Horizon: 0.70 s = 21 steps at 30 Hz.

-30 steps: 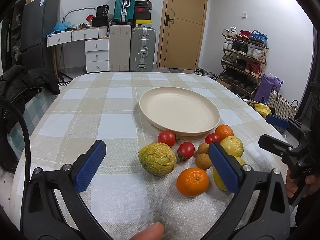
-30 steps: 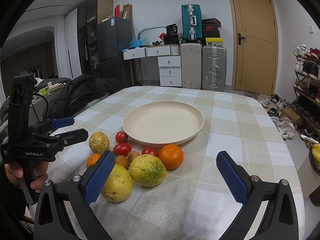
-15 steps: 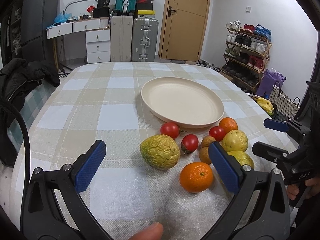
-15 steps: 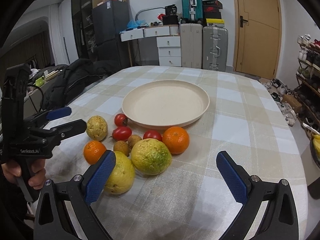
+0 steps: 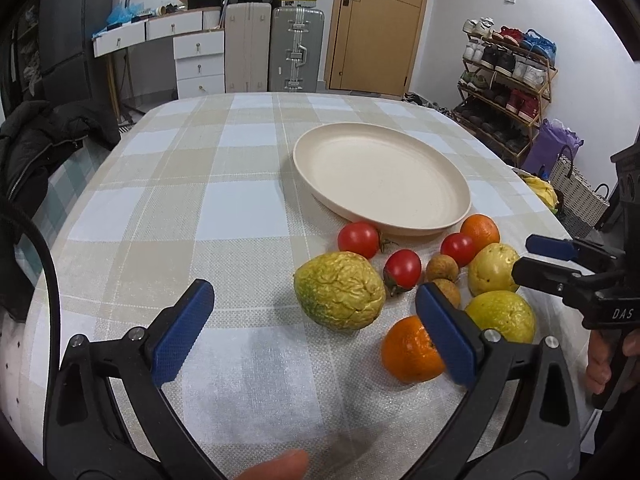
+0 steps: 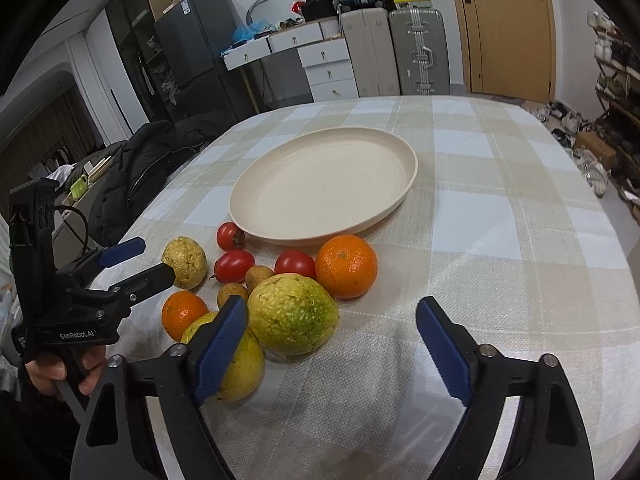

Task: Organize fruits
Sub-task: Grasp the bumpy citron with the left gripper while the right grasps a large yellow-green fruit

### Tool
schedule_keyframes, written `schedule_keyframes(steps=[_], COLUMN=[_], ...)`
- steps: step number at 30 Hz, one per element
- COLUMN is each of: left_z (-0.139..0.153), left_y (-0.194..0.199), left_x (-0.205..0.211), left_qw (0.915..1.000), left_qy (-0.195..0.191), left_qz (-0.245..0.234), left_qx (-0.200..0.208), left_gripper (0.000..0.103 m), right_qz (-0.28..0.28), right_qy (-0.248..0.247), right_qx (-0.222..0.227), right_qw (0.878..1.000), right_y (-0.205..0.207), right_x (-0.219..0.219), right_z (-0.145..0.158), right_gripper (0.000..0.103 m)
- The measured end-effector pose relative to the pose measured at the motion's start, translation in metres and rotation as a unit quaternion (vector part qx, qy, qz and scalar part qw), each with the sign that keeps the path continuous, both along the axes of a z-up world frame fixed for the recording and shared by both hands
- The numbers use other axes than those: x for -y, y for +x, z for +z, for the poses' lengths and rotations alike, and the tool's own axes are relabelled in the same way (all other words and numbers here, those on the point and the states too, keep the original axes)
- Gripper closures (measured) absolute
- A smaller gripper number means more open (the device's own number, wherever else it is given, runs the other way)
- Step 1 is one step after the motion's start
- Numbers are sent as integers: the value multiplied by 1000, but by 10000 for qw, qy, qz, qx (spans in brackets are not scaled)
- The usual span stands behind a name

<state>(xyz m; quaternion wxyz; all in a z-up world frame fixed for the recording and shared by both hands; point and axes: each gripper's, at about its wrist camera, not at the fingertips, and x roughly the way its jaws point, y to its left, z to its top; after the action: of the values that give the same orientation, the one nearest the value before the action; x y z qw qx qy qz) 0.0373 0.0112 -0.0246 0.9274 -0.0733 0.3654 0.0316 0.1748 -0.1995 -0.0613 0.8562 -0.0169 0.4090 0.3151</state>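
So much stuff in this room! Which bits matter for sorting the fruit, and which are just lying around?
For the job:
- cream plate, still bare
- two oranges
- three tomatoes
- three yellow-green fruits
- two small brown fruits
- left gripper, open
- right gripper, closing, nothing held

Lying about:
- suitcases
- white drawers
- black jacket
- shoe rack

white walls, wooden door (image 5: 378,26), suitcases (image 5: 296,50) beside white drawers (image 5: 200,62) — shoe rack (image 5: 506,76) at right
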Motion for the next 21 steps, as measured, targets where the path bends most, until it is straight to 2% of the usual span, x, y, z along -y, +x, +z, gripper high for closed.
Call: schedule_keyframes(steps=[6,10,13,18,21], left_z=[-6,-8,-10,-17,-18], left_y=[10,17,21,27,28], left_x=[-4,-4,-2,0,1], left_qw=[9998,9997,9994,9983,9978], left_qy=[-106,-146,-234,-353,-411], left_qz=[4,-32,-126,-268,-335], left_qx=[-143,-205,-235,-389,-401], left_gripper=[19,20,26,49,53], right_qz=[-3,23,22,67,63], right_qy=[158,365,429,486,664], right_qx=[-292,-556,-648,-766,-962], right_qw=[9994,9978,9970,9959,9931], right_y=[10,15,16,18,21], right_x=[-4,-5,-6,-10,-9], right_z=[-5,-9,-12,-16,-19], right_gripper=[21,23,24,30,36])
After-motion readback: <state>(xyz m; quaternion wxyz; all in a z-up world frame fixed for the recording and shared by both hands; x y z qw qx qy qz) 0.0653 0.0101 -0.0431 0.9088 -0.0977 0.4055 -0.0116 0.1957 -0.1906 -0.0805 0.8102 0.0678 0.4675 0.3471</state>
